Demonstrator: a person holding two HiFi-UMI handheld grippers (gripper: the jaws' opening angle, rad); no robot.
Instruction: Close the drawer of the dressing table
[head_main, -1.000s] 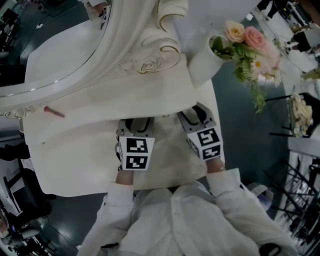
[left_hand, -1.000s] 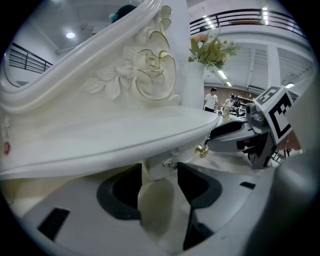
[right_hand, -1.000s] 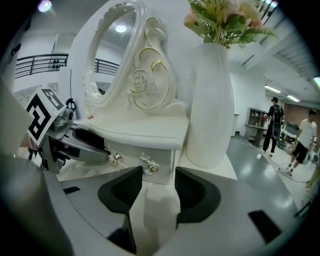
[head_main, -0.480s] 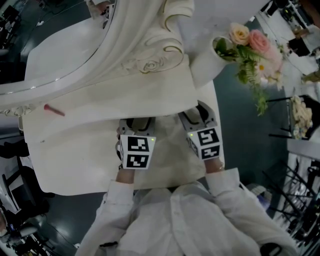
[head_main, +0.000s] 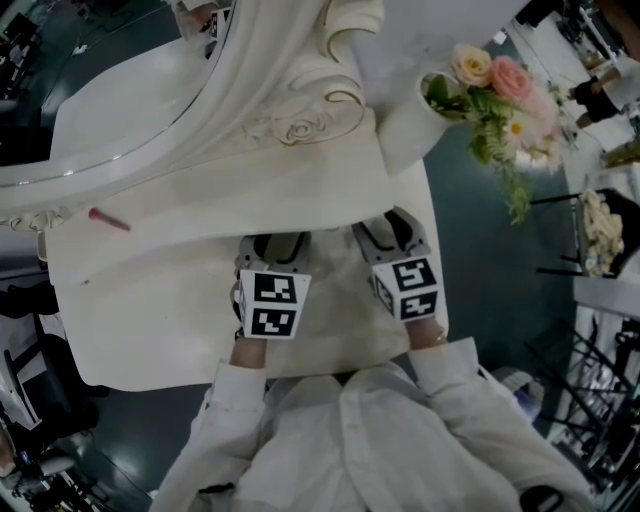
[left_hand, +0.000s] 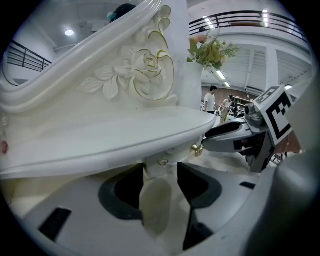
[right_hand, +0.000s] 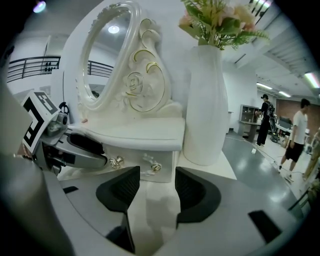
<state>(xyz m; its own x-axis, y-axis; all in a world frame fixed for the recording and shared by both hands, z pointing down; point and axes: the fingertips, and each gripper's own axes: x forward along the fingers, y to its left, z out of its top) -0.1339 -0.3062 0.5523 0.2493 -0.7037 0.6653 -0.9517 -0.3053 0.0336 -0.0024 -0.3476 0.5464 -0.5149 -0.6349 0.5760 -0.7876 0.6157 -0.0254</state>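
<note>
The white dressing table (head_main: 150, 310) has a raised shelf with a small drawer (right_hand: 142, 172) under it, whose front carries gold knobs (right_hand: 155, 166). Both grippers point side by side at that drawer front. My left gripper (head_main: 272, 245) is open, and a small knob (left_hand: 162, 161) shows in the gap just past its tips (left_hand: 161, 175). My right gripper (head_main: 385, 228) is open too. Its jaws have just been opening, and nothing sits between its pads (right_hand: 157, 182). The drawer front stands a little beyond them. From above, the shelf hides the drawer.
An ornate oval mirror (head_main: 120, 100) rises behind the shelf. A tall white vase (head_main: 405, 125) with flowers stands at the right end, close to my right gripper. A small pink stick (head_main: 108, 221) lies far left. People stand in the background hall (right_hand: 300, 135).
</note>
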